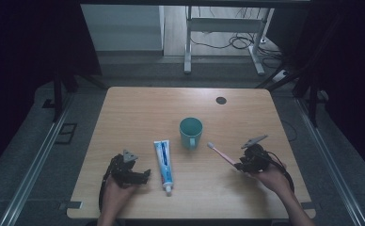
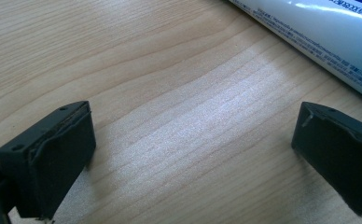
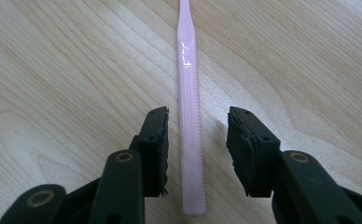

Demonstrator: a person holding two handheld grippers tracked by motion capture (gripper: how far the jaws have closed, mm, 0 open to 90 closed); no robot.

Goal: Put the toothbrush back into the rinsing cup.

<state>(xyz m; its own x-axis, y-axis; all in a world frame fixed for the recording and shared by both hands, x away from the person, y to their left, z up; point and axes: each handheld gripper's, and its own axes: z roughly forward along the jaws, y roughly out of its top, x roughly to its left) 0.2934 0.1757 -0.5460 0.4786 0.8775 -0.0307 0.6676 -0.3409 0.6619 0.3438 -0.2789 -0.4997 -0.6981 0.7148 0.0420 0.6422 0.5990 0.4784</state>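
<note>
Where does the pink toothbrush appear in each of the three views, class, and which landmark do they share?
High view: toothbrush right of centre, slanting from near the mug towards the right gripper.
Left gripper view: not in it.
Right gripper view: handle runs up the middle between the open jaws.
Shared landmark: the wooden table.

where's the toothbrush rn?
High view: pink toothbrush lies flat on the table, right of the teal cup, handle end between the right tool's open jaws.
</note>
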